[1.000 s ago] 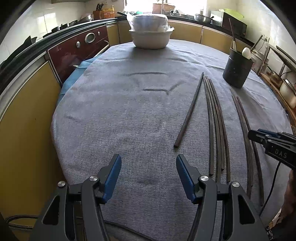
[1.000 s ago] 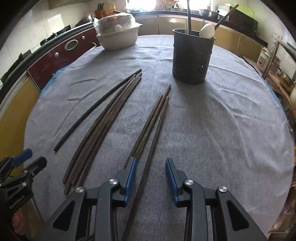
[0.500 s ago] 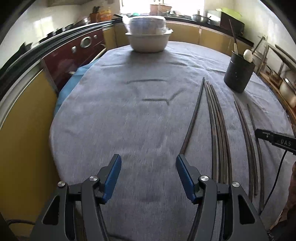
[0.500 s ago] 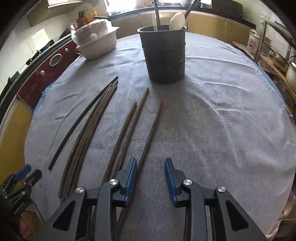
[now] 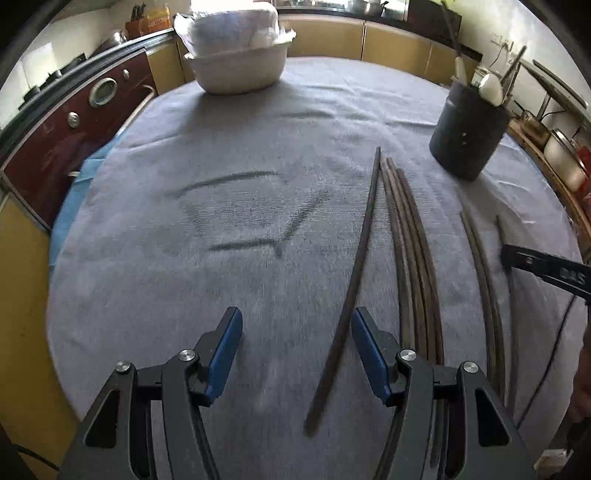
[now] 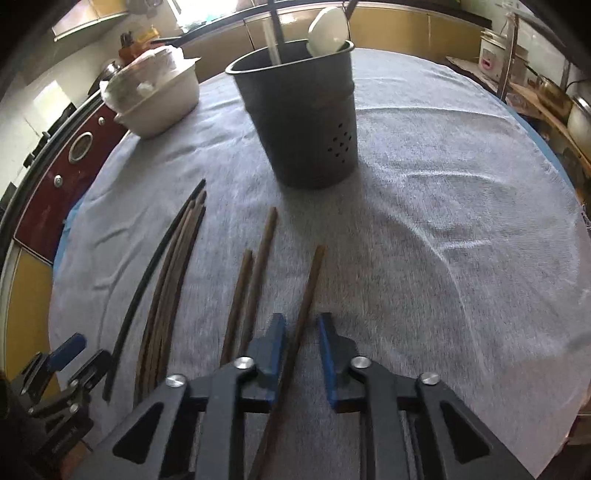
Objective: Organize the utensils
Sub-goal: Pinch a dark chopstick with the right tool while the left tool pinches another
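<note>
Several long dark chopsticks lie on the grey tablecloth (image 5: 229, 155). In the left wrist view a single black chopstick (image 5: 354, 266) runs between the fingers of my open left gripper (image 5: 295, 354), close to the right finger. A bundle of brown chopsticks (image 5: 413, 251) lies right of it. In the right wrist view a lone brown chopstick (image 6: 306, 295) lies between the fingers of my open right gripper (image 6: 301, 350); a pair of chopsticks (image 6: 251, 280) lies to its left. A dark utensil holder (image 6: 306, 122) with a white spoon (image 6: 328, 31) stands upright beyond.
A white covered dish (image 5: 236, 51) stands at the table's far side. A maroon oven (image 5: 66, 122) and yellow cabinets ring the table. The holder (image 5: 469, 133) is at the far right in the left wrist view. My right gripper (image 5: 546, 269) shows at that view's right edge.
Both grippers moved forward and lower. The black chopstick now lies between the left fingers. The lone brown chopstick now lies between the right fingers, and the holder looks nearer.
</note>
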`<state>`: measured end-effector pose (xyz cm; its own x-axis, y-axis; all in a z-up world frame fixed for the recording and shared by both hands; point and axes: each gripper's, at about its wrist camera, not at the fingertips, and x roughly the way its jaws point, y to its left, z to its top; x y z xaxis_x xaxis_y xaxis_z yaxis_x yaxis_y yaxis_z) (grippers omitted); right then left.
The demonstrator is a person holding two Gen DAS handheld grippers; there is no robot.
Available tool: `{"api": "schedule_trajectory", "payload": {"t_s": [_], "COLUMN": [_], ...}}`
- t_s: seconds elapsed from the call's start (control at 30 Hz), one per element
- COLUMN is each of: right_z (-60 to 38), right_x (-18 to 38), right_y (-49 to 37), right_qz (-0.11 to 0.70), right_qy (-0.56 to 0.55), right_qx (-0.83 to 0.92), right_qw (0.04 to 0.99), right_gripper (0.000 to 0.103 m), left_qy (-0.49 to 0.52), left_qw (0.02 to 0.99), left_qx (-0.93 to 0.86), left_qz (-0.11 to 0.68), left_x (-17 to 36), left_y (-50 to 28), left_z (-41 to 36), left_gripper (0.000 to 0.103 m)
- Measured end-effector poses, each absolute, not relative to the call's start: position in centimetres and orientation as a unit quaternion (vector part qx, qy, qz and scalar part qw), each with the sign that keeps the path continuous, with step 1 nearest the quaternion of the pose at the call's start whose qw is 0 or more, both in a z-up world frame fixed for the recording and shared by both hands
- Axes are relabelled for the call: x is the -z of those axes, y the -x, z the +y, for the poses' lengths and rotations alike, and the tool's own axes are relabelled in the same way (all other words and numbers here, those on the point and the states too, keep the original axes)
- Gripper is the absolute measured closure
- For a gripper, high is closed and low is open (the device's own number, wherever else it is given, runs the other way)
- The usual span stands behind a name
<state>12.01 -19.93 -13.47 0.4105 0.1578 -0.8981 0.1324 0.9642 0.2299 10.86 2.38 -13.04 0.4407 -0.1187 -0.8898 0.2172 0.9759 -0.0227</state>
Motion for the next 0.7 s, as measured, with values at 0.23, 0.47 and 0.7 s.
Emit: {"api": "schedule_trajectory", "payload": {"t_s": [0.23, 0.47, 0.7], "right_z": [-23.0, -25.7, -26.7], "right_x": [14.3, 15.5, 15.4], "right_y": [-11.4, -10.9, -9.4], "right_qz": [0.523, 0.507, 0.509], "right_qy": [-0.224, -0.312, -0.329], "right_qx": [-0.059, -0.097, -0.103], "right_qw": [0.82, 0.798, 0.789], "right_gripper": [0.093, 0.095, 0.097], "left_qy": [-0.066, -0.062, -0.04], "left_qw": [0.86, 0.865, 0.854], "left_qx": [0.123, 0.12, 0.118], "left_qz": [0.49, 0.482, 0.506], "left_x": [13.0, 12.6, 12.3], "left_y": [-11.6, -10.6, -6.4], "left_z": [0.9, 1.0, 2.7], "left_gripper": [0.086, 0.096, 0.097]}}
